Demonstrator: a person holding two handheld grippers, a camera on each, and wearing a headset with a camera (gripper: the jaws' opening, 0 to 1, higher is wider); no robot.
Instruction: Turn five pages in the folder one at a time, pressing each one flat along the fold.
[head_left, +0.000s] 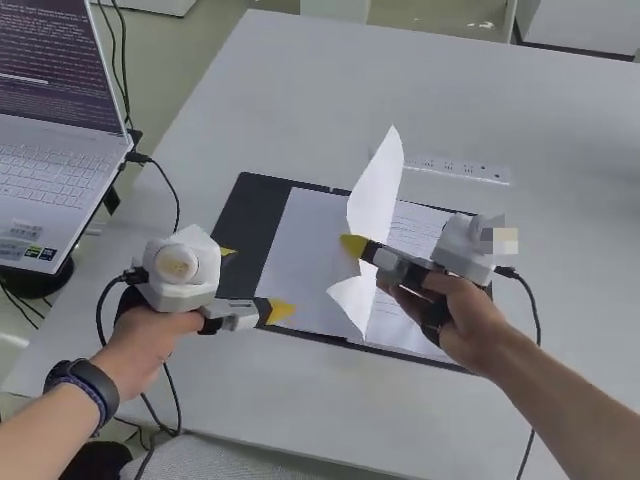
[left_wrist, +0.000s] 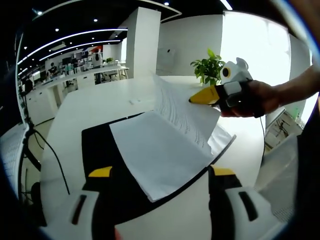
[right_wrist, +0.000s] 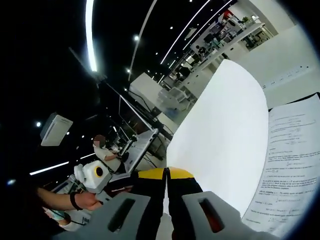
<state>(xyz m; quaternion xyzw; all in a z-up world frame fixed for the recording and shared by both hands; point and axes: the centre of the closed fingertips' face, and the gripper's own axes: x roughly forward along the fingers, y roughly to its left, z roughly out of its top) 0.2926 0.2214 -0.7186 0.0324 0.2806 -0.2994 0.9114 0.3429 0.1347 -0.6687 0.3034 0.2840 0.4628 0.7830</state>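
Hovering with its jaws apart, the left gripper (head_left: 253, 281) was by the black folder (head_left: 250, 215), which lay open on the grey table (head_left: 300, 80). The right gripper (head_left: 352, 243) pinched the lifted page (head_left: 378, 185) tight. Pulling too hard could tear or crease it. Around was a big bright office, with a laptop (head_left: 50, 150) at the table's left.

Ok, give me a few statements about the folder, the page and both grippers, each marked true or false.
1. The right gripper is shut on a lifted page. True.
2. The left gripper grips the folder. False: its jaws are open and hold nothing.
3. A laptop stands open to the left of the folder. True.
4. The lifted page lies pressed flat. False: it stands raised and curling above the folder.
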